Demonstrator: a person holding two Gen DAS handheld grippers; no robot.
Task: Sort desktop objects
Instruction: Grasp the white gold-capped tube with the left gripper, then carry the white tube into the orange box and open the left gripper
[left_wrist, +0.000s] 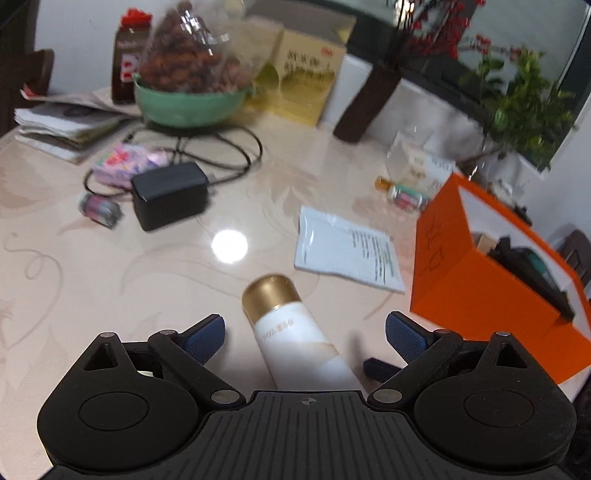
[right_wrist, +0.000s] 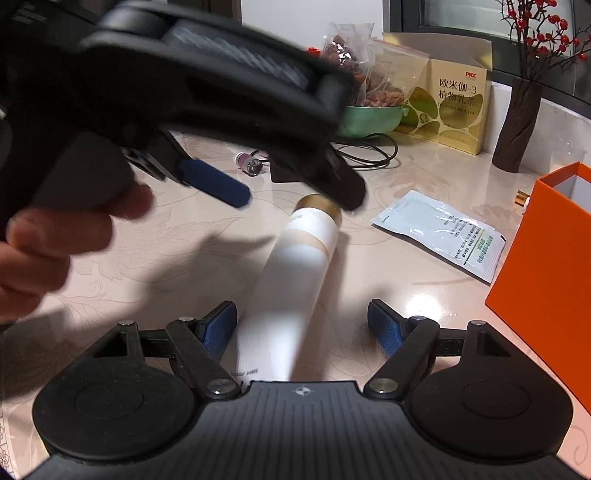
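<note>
Item 1, nearest: your right gripper (right_wrist: 302, 326). Fingers wide, blue pads clear on both sides of the white bottle (right_wrist: 291, 280); nothing gripped. The bottle lies on its side on the table (right_wrist: 147, 280), its base toward you between the pads, its gold cap (right_wrist: 320, 206) pointing away.

Item 2: your left gripper (left_wrist: 305, 332). Fingers likewise spread wide and holding nothing. In its own view the bottle (left_wrist: 299, 347) lies between and below the pads, apart from both. From the right wrist view this gripper hangs over the cap end, one black fingertip close to the gold cap; contact cannot be told through the blur. Your hand (right_wrist: 55, 240) grasps its handle at the left.

Item 3, right side, near to middle: orange box (left_wrist: 480, 280), open-topped, dark objects already inside. Judged to be the sorting destination.

Item 4, middle: white sachet (left_wrist: 347, 251), flat, between the bottle and the box.

Item 5, middle left: black power adapter (left_wrist: 170, 194) with its cable, a small vial (left_wrist: 99, 208) just beside it.

Item 6, far: green bowl (left_wrist: 188, 105) holding a bag of nuts, yellow tea box (left_wrist: 308, 81), dark vase (left_wrist: 365, 99).

Step in hand, by judgement: the bottle is framed for pickup but not yet taken. Next move: settle which gripper takes it, close squarely across the round body so it cannot roll out, lift it clear of the sachet, and carry it right to the orange box.
</note>
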